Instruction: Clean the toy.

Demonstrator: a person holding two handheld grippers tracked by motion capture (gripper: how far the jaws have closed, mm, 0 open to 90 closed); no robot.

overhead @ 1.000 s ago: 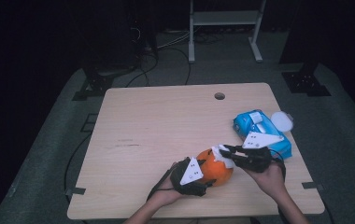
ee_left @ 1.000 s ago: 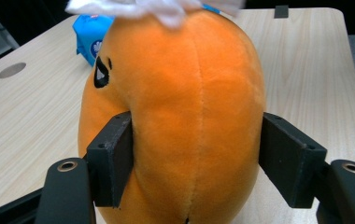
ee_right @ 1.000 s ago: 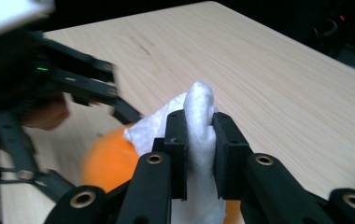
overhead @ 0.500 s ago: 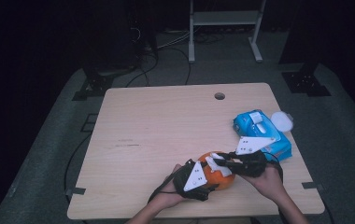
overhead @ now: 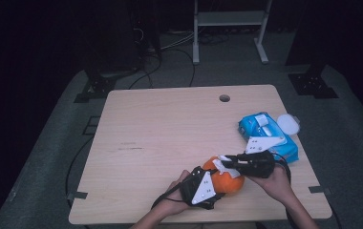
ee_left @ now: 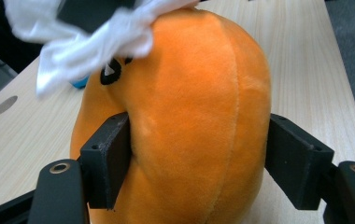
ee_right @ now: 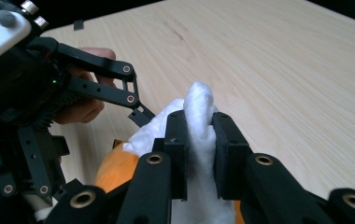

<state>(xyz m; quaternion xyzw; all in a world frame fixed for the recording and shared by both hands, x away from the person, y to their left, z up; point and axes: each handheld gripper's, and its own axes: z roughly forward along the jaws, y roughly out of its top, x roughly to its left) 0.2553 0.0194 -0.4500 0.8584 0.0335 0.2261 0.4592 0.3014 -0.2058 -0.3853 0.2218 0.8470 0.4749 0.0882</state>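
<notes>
An orange plush toy (overhead: 231, 182) stands on the table near its front edge. My left gripper (overhead: 218, 187) is shut on it from the left. In the left gripper view both pads (ee_left: 110, 163) press into the plush's (ee_left: 189, 107) sides. Its jaws have just been closing a little, with the plush between them. My right gripper (overhead: 221, 164) comes in from the right, shut on a white wipe (overhead: 225, 168) that lies on top of the plush. In the right gripper view the wipe (ee_right: 199, 102) sticks up between the closed jaws of that gripper (ee_right: 199, 140).
A blue pack of wipes (overhead: 265, 131) lies at the table's right edge, with a round white lid (overhead: 288, 124) beside it. The wooden table (overhead: 170, 129) has a cable hole (overhead: 224, 98) at the back. A metal stand (overhead: 229, 19) is on the floor beyond.
The right gripper and its wipe have shifted slightly left and down over the plush's top. The left hand has hardly moved.
</notes>
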